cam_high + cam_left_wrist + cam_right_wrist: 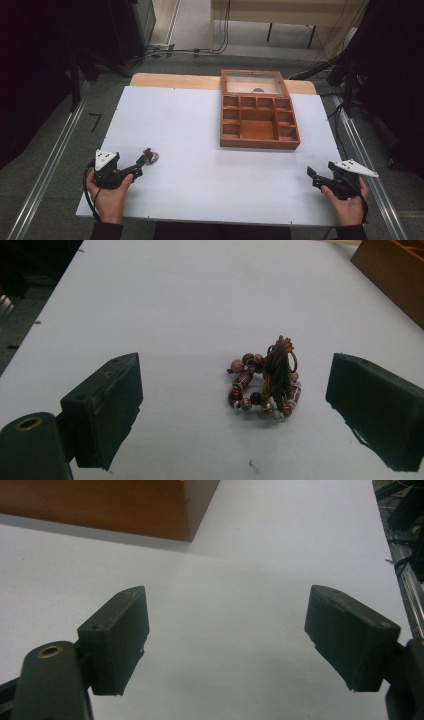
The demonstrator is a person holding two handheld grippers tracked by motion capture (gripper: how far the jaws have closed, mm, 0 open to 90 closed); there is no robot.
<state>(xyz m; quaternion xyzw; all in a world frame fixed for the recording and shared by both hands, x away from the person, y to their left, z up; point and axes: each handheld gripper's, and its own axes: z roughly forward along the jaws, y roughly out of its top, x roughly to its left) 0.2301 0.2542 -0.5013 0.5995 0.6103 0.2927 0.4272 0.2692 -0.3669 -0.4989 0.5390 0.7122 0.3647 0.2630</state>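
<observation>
Both grippers, left point(235, 410) and right point(227, 645), gape apart; beaded bracelet point(264, 385), perhaps tasselled, lies mid-frame between the left jaws, untouched.

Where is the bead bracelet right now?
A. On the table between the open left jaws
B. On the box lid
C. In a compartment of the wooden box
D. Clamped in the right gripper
A: the bracelet lies on the table, with the left gripper jaws standing apart on either side, not touching it.
</observation>
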